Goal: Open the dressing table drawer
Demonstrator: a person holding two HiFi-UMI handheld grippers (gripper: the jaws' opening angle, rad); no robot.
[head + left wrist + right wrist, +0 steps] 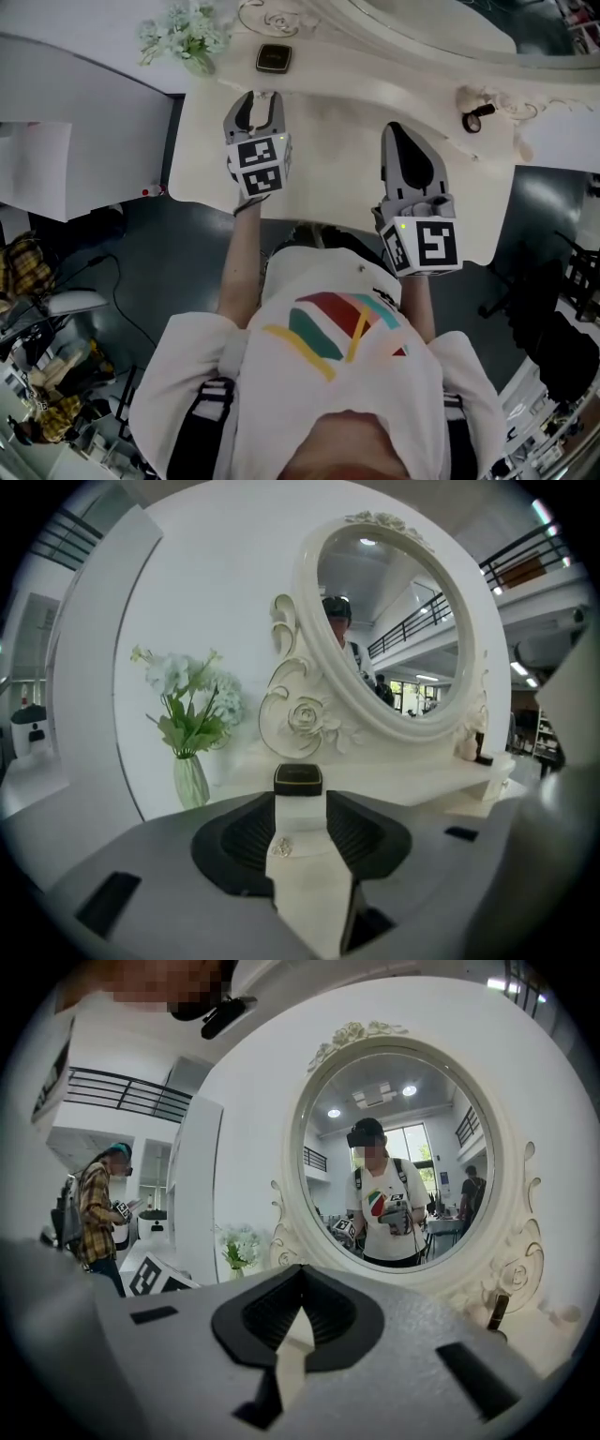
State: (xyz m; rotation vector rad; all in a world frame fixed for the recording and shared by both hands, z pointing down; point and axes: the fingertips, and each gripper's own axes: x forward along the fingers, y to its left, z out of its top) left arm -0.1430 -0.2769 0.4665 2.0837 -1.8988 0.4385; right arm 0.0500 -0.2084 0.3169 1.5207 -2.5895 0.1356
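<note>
The white dressing table lies below me, and its top hides the drawer front in the head view. My left gripper hovers over the table's left part with its jaws apart and nothing between them. In the left gripper view the left gripper frames a small shiny knob at the table's front edge, with a black box farther back. To the right, my right gripper is shut and holds nothing. In its own view the right gripper faces the oval mirror.
A vase of pale flowers stands at the table's back left, beside the black box. A small dark bottle stands at the back right. A person in a plaid shirt stands off to the left. Dark floor surrounds the table.
</note>
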